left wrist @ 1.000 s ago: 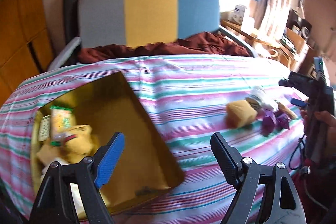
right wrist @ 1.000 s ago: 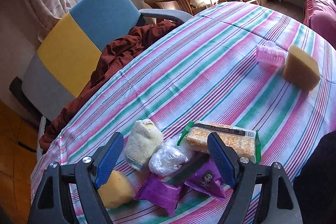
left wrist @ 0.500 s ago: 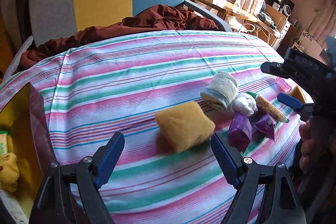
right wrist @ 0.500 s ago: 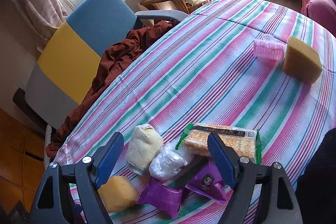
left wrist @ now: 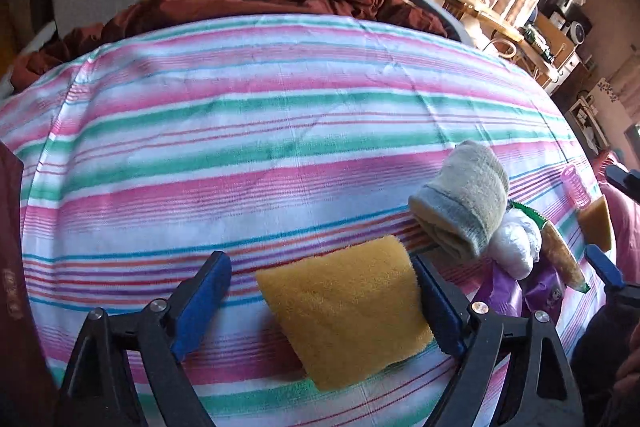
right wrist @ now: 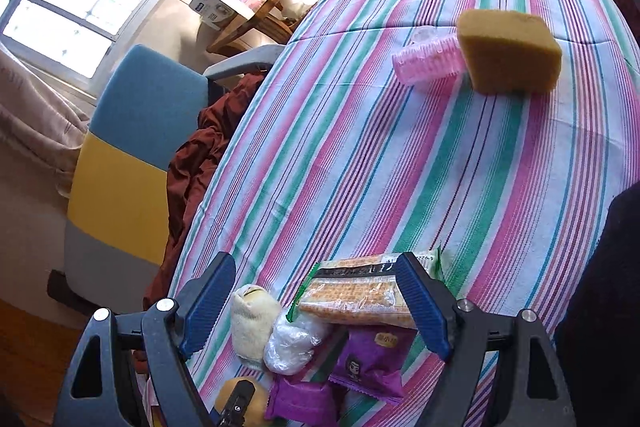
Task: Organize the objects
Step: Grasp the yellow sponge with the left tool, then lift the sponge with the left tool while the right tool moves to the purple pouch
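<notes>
A: Where is the yellow sponge [left wrist: 346, 311] found?
B: On the striped tabletop [left wrist: 256, 131], between the opening jaws of the left gripper [left wrist: 322, 301], ungripped
A: And the right gripper [right wrist: 316, 301]?
B: Held wide over the cracker packet [right wrist: 356, 297], nothing grasped

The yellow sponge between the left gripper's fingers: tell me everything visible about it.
The yellow sponge is a flat, roughly square pad with a fuzzy, porous look, soft at the edges. It lies on the striped cloth, turned cornerwise, one corner toward the camera. It sits between the fingers of the left gripper, whose jaws are opening; the right-hand finger is at or touching its edge, the other stands clear. The rolled towel lies just beyond it, apart. In the right wrist view only a rounded bit shows.
</notes>
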The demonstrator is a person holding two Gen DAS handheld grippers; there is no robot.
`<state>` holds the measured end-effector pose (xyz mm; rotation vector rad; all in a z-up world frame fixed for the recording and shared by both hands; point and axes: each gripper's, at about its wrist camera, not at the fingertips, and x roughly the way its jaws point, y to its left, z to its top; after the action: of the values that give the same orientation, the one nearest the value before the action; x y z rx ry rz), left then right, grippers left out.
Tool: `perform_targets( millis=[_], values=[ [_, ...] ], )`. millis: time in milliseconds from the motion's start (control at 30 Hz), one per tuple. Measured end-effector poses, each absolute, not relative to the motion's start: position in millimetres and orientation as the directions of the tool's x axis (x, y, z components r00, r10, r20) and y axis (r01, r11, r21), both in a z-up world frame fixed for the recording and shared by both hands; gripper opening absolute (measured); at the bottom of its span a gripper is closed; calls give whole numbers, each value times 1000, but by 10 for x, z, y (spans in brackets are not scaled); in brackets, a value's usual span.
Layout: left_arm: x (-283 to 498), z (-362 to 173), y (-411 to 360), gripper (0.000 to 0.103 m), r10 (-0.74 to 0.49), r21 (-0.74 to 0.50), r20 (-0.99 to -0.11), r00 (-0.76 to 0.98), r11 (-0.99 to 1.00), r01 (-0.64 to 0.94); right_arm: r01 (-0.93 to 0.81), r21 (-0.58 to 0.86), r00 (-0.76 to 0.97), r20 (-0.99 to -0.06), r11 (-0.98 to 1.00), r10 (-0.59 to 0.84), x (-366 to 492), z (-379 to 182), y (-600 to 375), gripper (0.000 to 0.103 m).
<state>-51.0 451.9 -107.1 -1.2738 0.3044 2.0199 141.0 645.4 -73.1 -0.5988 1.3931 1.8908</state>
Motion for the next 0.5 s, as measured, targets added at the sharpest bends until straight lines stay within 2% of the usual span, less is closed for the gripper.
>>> perform_targets(
  millis=[167, 300, 500],
  values=[
    [-422, -1068, 4458, 82, 479, -144, -834, -276, -670, -728, -777, 611, -628, -735, -153, 255, 1426, -782, 6469, 84],
    [-351, -1031, 4349, 64, 510, -162, -817, -269, -651, -742, -787, 600, -615, -746, -144, 257, 1445, -801, 6471, 84],
    [-232, -1067, 4226, 62, 547, -128, -781, -302, -613, -779, -839, 536, -539, -794, -97, 281, 1523, -853, 6517, 84]
  ],
)
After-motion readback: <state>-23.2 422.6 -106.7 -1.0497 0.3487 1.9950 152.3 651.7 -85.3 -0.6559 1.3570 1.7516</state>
